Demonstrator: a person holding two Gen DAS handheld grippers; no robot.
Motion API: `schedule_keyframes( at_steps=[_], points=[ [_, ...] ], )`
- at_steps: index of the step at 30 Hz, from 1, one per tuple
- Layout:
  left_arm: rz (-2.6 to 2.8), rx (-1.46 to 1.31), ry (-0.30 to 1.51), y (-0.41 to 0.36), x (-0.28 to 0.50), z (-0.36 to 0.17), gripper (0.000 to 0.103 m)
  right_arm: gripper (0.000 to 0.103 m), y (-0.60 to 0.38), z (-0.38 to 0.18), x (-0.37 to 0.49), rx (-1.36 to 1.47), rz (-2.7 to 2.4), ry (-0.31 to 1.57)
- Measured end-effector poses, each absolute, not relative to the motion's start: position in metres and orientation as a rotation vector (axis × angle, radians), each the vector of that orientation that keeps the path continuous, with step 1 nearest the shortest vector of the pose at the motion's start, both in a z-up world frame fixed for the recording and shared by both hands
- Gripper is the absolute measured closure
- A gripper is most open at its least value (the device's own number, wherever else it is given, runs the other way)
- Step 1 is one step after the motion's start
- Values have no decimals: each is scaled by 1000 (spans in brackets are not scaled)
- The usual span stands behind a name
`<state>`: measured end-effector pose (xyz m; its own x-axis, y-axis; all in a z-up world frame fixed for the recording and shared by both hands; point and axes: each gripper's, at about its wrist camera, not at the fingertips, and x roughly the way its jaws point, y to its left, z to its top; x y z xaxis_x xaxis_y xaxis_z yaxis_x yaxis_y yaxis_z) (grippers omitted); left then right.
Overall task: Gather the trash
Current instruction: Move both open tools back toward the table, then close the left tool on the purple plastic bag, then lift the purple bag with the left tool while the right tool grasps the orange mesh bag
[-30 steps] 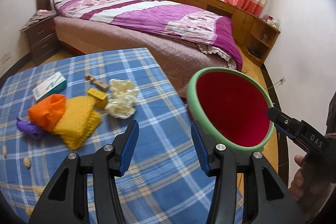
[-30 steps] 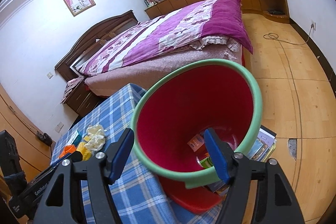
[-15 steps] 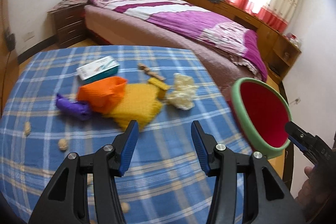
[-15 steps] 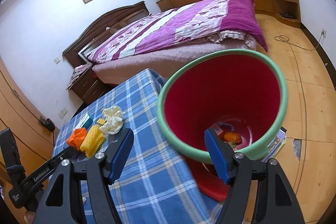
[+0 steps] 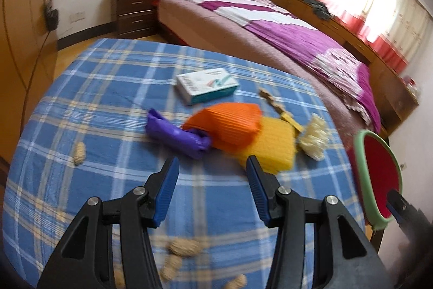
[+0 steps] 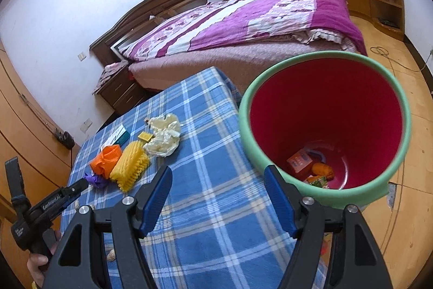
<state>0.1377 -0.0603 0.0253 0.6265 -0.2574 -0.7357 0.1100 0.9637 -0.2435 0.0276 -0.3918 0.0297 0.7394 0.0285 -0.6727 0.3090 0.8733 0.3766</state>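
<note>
Ahead we see the table (image 5: pixel 113 88) in its blue plaid cloth, and off its right edge our red bin (image 6: pixel 324 110) with the green rim, a few scraps already lying in its bottom. Our left gripper (image 5: pixel 212 174) hangs over the cloth, jaws half apart and empty; our right gripper (image 6: pixel 217 180) stands wider, empty too, beside the bin. Trash sits mid-table: yellow foam net (image 5: pixel 273 145), orange foam net (image 5: pixel 230 123) overlapping it, white-and-teal box (image 5: pixel 207 84) behind, purple wrapper (image 5: pixel 176 136) touching the orange, crumpled pale tissue (image 5: pixel 314 138), scattered peanuts (image 5: pixel 79 157).
</note>
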Motion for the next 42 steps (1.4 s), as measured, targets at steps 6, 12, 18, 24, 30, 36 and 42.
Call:
schedule_keyframes(
  at_steps=[6,12,18,24,30,36,42],
  points=[
    [-150,-216,885,-43,160,15,51,30,-386,18,42,498,-147,765],
    [-104,-222,912,-37,183,2,51,30,-385,10,49,503,-143,785],
    [-109,-228,907,-38,196,-3,51,30,-386,4,54,509,-146,802],
    [-129,-254,928,-42,203,-10,51,30,-385,1,57,510,-142,810],
    [-166,-285,938,-43,205,-14,64,30,-380,0,57,503,-131,815],
    [-182,-311,937,-38,201,-13,74,30,-375,1,56,496,-121,816],
    [-196,-308,919,-31,188,-6,81,30,-369,6,55,483,-115,811]
  ],
)
